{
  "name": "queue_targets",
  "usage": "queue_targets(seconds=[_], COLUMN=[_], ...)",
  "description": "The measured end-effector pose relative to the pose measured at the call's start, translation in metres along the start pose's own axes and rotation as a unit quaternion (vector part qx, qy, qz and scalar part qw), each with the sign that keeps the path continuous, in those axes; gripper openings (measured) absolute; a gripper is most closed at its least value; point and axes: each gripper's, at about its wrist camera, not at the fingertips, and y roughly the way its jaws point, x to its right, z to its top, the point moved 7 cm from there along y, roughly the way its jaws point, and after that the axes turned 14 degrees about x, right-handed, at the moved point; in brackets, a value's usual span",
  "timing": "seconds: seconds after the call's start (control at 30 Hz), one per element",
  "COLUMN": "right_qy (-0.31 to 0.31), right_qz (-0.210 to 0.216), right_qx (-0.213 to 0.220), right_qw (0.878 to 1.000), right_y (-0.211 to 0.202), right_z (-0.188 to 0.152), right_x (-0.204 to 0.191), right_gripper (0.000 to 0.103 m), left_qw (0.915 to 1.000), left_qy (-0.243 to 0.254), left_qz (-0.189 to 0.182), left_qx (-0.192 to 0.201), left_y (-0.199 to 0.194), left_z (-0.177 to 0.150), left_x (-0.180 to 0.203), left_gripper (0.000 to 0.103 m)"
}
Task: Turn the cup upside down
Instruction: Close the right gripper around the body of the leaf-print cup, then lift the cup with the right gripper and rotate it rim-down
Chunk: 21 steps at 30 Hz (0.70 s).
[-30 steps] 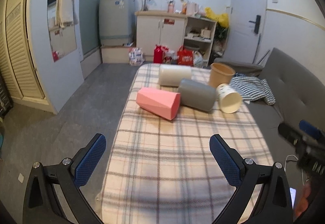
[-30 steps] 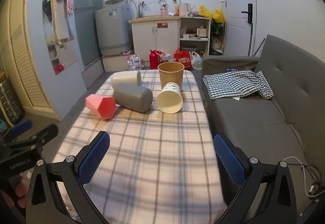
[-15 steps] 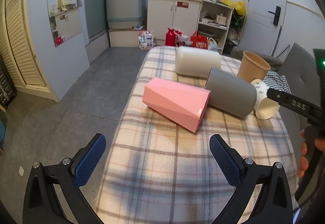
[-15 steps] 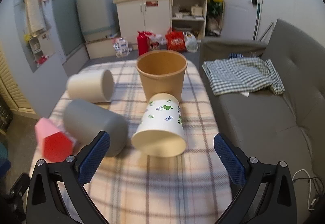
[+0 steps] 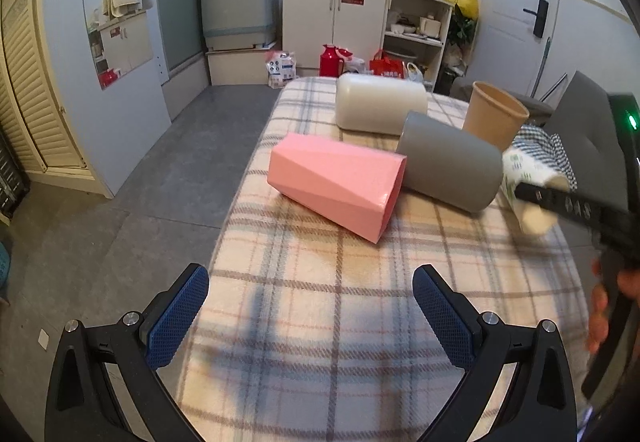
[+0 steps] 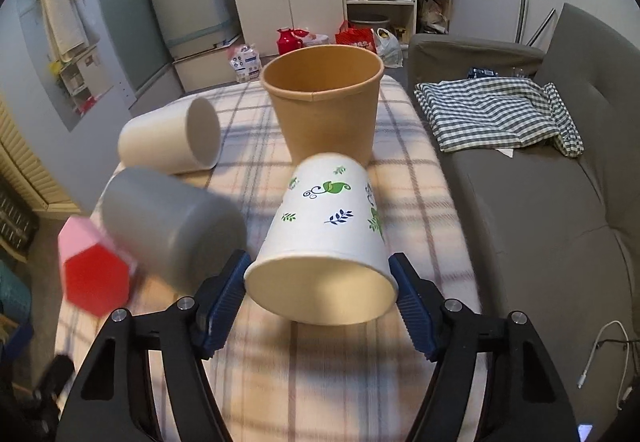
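A white paper cup with leaf prints (image 6: 328, 226) lies on its side on the plaid tablecloth (image 6: 408, 177), mouth toward me. My right gripper (image 6: 320, 294) has its jaws on both sides of the cup's rim, and its blue pads (image 6: 224, 294) touch or nearly touch it. In the left wrist view the same cup (image 5: 528, 177) shows at the right, partly hidden by the right gripper's body. My left gripper (image 5: 308, 318) is open and empty over the near part of the table, short of the pink faceted cup (image 5: 336, 185).
A grey cup (image 6: 168, 234), a cream cup (image 6: 172, 141) and the pink cup (image 6: 92, 270) lie on their sides at the left. A brown paper cup (image 6: 324, 101) stands upright behind the white one. A grey sofa with a checked cloth (image 6: 500, 113) runs along the right.
My right gripper has moved forward to the white paper cup and its jaws have narrowed around the rim. My left gripper has moved a little closer to the pink cup.
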Motion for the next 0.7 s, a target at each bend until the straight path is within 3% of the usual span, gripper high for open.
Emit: queue_targets(seconds=[0.37,0.7], right_qy=[-0.022,-0.075], right_qz=[0.044,0.044], right_qx=[0.019,-0.013], right_qw=[0.999,0.996], right_y=[-0.127,-0.159], right_z=[-0.055,-0.116], right_x=[-0.043,-0.069], right_gripper=[0.070,0.070], left_qw=[0.9990,0.9998], left_qy=[0.015,0.015], left_qz=[0.003,-0.001], left_qx=[0.042,0.016], left_y=[-0.073,-0.098], left_z=[0.019,-0.006], left_x=[0.000,-0.008], left_gripper=[0.103,0.103])
